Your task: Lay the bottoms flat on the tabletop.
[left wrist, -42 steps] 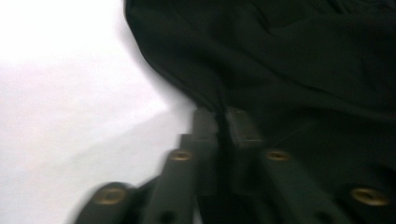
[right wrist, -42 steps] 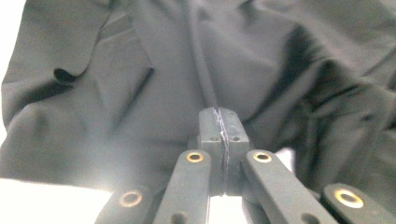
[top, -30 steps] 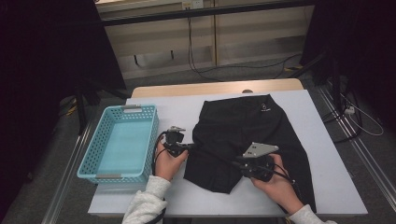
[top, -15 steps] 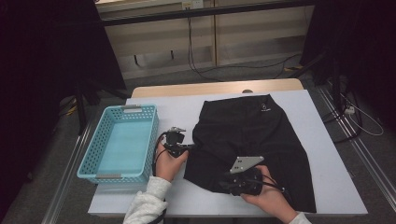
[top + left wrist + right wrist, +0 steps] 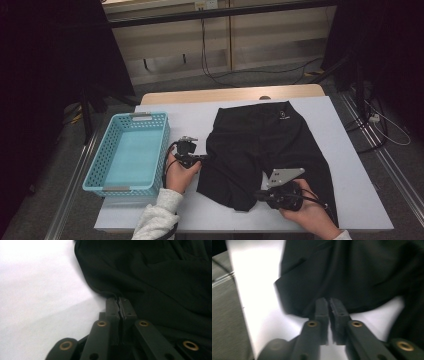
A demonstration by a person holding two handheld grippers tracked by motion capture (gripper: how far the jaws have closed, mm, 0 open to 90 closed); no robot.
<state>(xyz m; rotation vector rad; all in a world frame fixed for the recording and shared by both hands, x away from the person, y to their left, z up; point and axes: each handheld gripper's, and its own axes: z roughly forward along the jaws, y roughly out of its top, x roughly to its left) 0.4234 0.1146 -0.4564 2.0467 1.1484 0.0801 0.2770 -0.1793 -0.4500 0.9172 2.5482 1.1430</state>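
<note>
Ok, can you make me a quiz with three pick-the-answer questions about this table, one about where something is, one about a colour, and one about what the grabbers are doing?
1. Where is the basket?
A. left of the black shorts
B. on top of the shorts
C. on the floor

2. What colour is the basket?
A. red
B. light blue
C. yellow

3. How do the left gripper's jaws stand?
A. wide open
B. pressed together at the shorts' edge
C. inside the basket

Answers:
1 A, in the high view it sits on the white table beside the shorts.
2 B, its walls and floor are light blue.
3 B, the left gripper view shows the jaws closed with cloth between them.
</note>
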